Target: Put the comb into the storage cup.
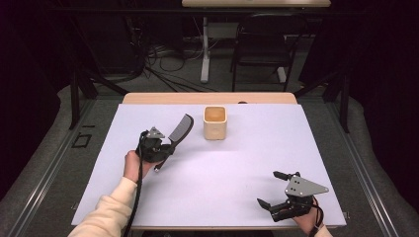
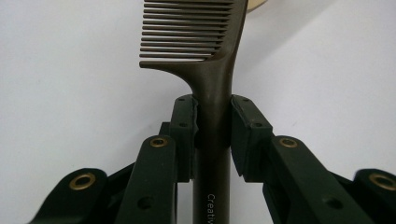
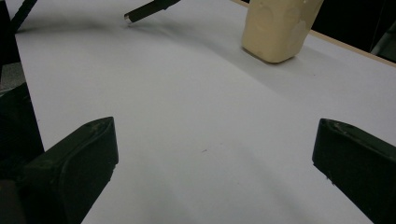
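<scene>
A dark comb point(image 1: 180, 130) slants up toward the far right, left of a cream square cup point(image 1: 215, 122). My left gripper point(image 1: 165, 145) is shut on the comb's handle point(image 2: 212, 116), both pads pressing its sides, with the comb's teeth point(image 2: 187, 32) beyond the jaws and pointing left in the left gripper view. My right gripper point(image 1: 271, 188) rests near the table's front right edge, its jaws spread wide with nothing between them. In the right gripper view the cream cup point(image 3: 279, 28) stands far ahead and the comb's handle end point(image 3: 147, 10) shows at the top.
A white sheet point(image 1: 232, 168) covers the wooden table point(image 1: 148, 98). Behind the table are a black chair point(image 1: 262, 47), a desk leg point(image 1: 205, 49) and cables on the floor. A person's forearm in a cream sleeve point(image 1: 106, 210) comes in at the lower left.
</scene>
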The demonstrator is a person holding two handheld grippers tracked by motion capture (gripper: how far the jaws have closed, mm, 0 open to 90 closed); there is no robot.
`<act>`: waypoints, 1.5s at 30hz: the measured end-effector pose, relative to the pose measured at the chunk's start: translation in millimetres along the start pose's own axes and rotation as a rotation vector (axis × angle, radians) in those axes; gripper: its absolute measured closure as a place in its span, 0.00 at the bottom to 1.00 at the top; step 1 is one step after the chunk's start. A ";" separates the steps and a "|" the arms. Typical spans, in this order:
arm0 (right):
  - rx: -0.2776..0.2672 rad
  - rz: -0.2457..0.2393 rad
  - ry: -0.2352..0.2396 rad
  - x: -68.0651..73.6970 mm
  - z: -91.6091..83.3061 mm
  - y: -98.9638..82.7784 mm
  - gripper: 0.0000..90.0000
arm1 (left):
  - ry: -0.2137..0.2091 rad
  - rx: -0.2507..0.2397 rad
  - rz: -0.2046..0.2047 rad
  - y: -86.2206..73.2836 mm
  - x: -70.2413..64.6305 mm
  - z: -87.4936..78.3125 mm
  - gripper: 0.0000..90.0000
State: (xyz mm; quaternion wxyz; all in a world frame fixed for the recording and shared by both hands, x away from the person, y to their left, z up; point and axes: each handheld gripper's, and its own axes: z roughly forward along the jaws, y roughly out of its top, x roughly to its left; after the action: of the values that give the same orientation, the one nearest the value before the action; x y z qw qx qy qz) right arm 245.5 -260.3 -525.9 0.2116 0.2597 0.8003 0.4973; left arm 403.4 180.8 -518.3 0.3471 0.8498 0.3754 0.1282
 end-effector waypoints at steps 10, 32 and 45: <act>0.003 0.002 -0.001 0.0 0.3 -0.2 0.00 | 0.003 -0.020 -0.008 6.0 -0.6 6.4 0.80; 0.012 0.002 -0.005 0.4 -0.1 -1.0 0.00 | 0.019 -0.039 -0.014 16.9 1.4 16.7 0.80; 0.012 0.011 -0.006 0.3 0.2 -1.3 0.00 | 0.013 -0.060 -0.013 27.0 1.3 21.9 0.80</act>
State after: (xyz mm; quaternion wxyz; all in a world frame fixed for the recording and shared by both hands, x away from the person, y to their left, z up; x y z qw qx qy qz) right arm 245.1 -260.5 -527.2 0.2096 0.2668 0.8011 0.4931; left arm 429.5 158.1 -515.8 0.3706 0.8358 0.3792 0.1426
